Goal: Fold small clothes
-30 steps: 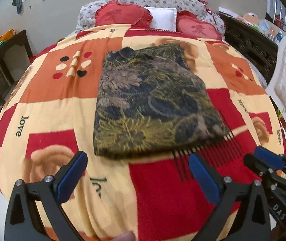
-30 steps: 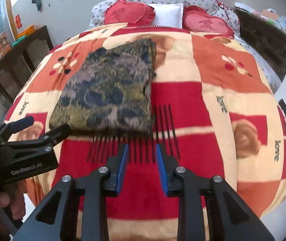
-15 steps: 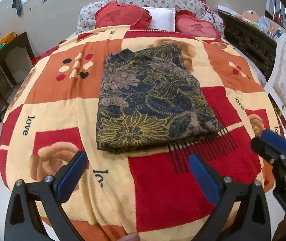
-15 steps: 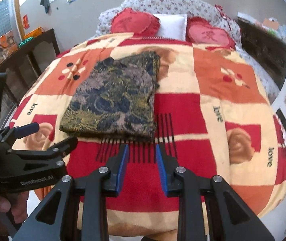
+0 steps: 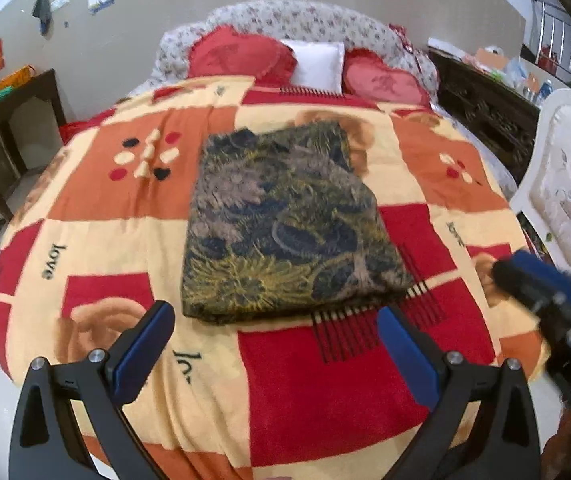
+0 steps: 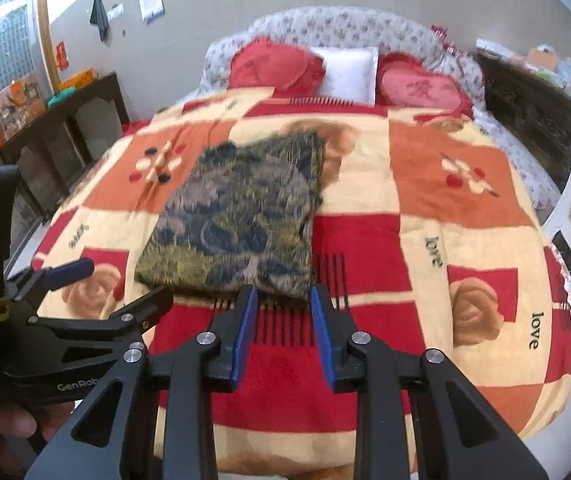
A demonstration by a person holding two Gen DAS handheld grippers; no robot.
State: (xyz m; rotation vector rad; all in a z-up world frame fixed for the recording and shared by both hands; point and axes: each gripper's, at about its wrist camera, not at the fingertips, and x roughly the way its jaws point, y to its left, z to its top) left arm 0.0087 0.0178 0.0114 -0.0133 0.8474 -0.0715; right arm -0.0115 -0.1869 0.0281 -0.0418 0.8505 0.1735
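Note:
A folded garment (image 5: 285, 224) in dark fabric with a gold and grey flower pattern lies flat in the middle of the bed's red, orange and cream blanket (image 5: 325, 380). My left gripper (image 5: 273, 312) hangs above the bed's near edge, short of the garment's near hem, open wide with nothing between its blue pads. In the right wrist view the garment (image 6: 237, 220) lies ahead and to the left. My right gripper (image 6: 283, 294) hovers off its near right corner, its pads a narrow gap apart and empty. Each gripper shows in the other's view, the right (image 5: 533, 276) and the left (image 6: 123, 282).
Two red heart cushions (image 5: 241, 56) and a white pillow (image 5: 317, 64) lean on the flowered headboard. A dark wooden table (image 6: 65, 128) stands left of the bed. On its right are a dark cabinet (image 5: 485, 108) and a white upholstered chair (image 5: 565, 192). A hand (image 6: 1, 428) holds the left gripper.
Both grippers have risen and drawn back from the garment, so more of the bed and the room shows. The garment has not moved. Neither gripper's opening changed.

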